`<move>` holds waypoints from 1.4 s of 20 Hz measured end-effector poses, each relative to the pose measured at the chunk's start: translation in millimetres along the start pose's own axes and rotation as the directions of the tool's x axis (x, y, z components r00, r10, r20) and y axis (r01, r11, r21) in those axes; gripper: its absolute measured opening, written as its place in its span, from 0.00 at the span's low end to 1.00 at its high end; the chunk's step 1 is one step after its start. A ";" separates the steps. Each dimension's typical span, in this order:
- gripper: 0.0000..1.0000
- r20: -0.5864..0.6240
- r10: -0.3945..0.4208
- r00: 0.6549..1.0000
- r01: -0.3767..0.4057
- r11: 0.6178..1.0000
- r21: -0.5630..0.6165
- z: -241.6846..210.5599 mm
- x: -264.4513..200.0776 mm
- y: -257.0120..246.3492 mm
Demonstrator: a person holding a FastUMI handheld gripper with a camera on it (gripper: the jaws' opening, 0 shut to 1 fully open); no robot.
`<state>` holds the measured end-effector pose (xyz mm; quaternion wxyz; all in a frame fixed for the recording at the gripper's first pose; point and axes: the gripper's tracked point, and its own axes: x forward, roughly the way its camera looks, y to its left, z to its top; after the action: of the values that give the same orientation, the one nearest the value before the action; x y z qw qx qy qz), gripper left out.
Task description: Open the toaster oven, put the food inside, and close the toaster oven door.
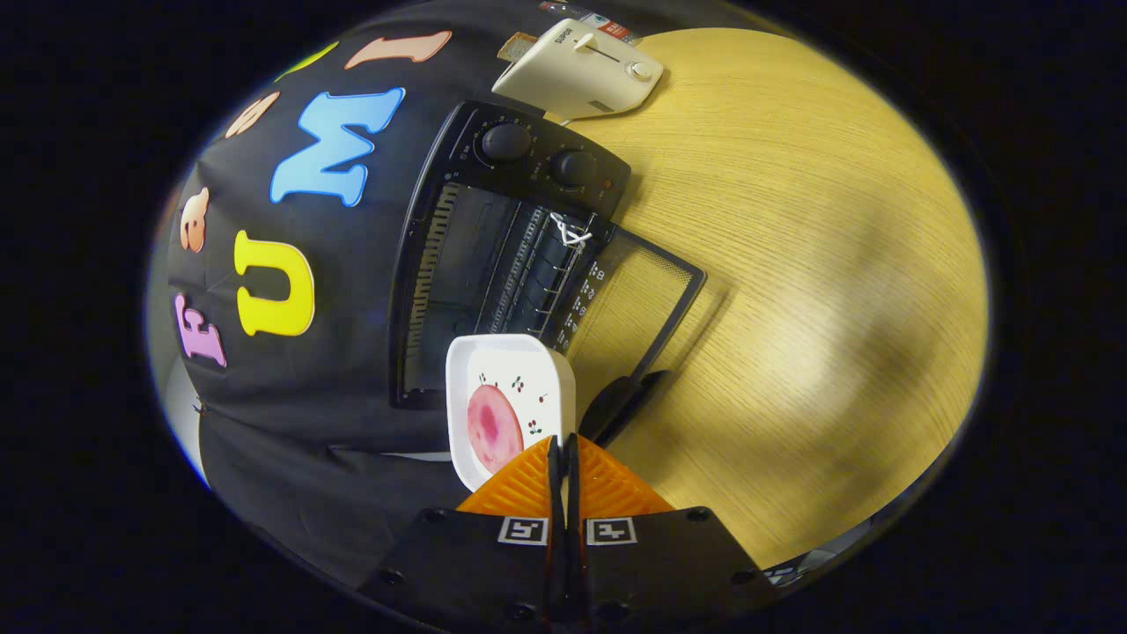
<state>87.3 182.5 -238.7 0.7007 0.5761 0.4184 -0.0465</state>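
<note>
My gripper (562, 453) is shut on the near rim of a white square plate (537, 374) that carries a round pink slice of food (494, 426). The whole view is tilted. The plate hangs in front of the black toaster oven (519, 229), whose glass door (638, 295) lies folded down open onto the table. The oven's dark cavity with its wire rack (537, 264) sits just beyond the plate. Two knobs (539, 154) sit on the oven's control panel.
A white pop-up toaster (581, 70) stands beyond the oven on the round wooden table (810, 264). The door's dark handle (621, 401) lies close beside the plate.
</note>
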 end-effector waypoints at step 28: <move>0.02 0.356 -0.052 0.933 -0.063 0.950 0.305 78.0 129.3 52.4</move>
<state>241.0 187.8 -282.3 0.6658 0.6621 0.2691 -0.2143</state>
